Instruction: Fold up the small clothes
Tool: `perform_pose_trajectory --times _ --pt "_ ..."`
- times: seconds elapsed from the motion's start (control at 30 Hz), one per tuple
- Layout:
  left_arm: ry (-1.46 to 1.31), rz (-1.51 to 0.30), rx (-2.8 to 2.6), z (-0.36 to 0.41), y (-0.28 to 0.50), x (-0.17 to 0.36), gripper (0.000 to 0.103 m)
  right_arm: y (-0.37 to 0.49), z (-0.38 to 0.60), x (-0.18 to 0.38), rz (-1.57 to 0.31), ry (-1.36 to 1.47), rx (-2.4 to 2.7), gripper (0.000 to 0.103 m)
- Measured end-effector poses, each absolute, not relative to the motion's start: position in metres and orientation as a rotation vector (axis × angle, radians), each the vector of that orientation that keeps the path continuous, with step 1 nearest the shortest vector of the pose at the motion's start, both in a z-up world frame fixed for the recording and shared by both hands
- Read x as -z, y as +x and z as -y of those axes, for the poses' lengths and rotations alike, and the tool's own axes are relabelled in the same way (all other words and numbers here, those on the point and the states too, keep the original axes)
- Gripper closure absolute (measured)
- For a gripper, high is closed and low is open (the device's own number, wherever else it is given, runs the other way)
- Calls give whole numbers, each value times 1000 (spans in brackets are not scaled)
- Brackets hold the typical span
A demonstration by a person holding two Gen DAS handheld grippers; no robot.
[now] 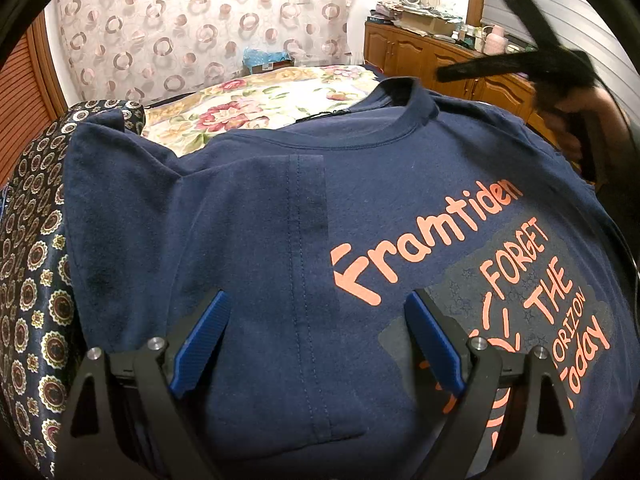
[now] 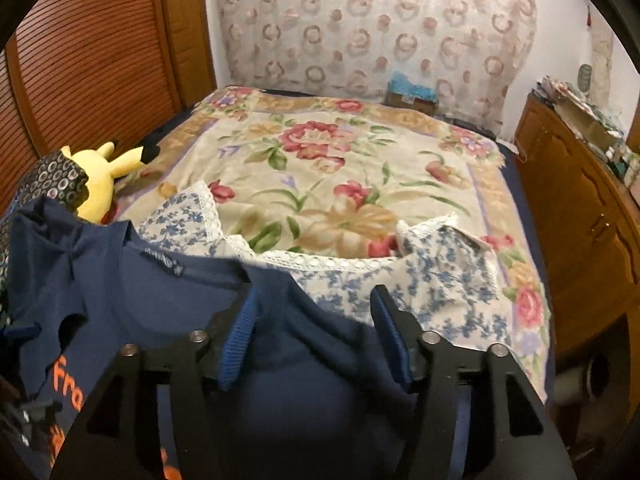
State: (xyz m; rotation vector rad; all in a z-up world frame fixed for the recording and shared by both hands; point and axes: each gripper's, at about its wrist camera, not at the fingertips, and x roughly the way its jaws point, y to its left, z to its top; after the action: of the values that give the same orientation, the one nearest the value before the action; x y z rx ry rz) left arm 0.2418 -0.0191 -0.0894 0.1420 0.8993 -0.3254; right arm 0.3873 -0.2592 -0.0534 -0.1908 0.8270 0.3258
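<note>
Jaws of the left gripper [image 1: 316,340] stand wide apart over the navy T-shirt [image 1: 280,208], clamping nothing. The right gripper [image 2: 314,328] is also parted above the shirt's shoulder, empty. A blue-flowered garment [image 2: 432,280] lies at two o'clock on the floral bedspread [image 2: 320,152]; a yellow plush toy [image 2: 100,176] sits at ten o'clock, a wooden cabinet [image 2: 580,200] at three.

Navy printed T-shirt [image 1: 280,220] lies flat, sleeve folded in.

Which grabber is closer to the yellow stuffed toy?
Left, I think. The yellow stuffed toy lies at the shirt's left edge, where the left gripper hovers. The right gripper is over its other side, farther away.
</note>
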Motion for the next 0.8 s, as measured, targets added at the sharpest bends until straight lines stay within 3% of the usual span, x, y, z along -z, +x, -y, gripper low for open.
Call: perform_pose_trajectory --times 0.23,0.5,0.8 --pt "142 -899 325 19 242 89 12 322 319 46 -827 -145 -257 41" --pt "142 -899 326 19 242 89 12 241 401 75 -911 -41 -110 41" --pt "142 -899 326 19 242 89 12 199 447 89 -940 109 -55 44"
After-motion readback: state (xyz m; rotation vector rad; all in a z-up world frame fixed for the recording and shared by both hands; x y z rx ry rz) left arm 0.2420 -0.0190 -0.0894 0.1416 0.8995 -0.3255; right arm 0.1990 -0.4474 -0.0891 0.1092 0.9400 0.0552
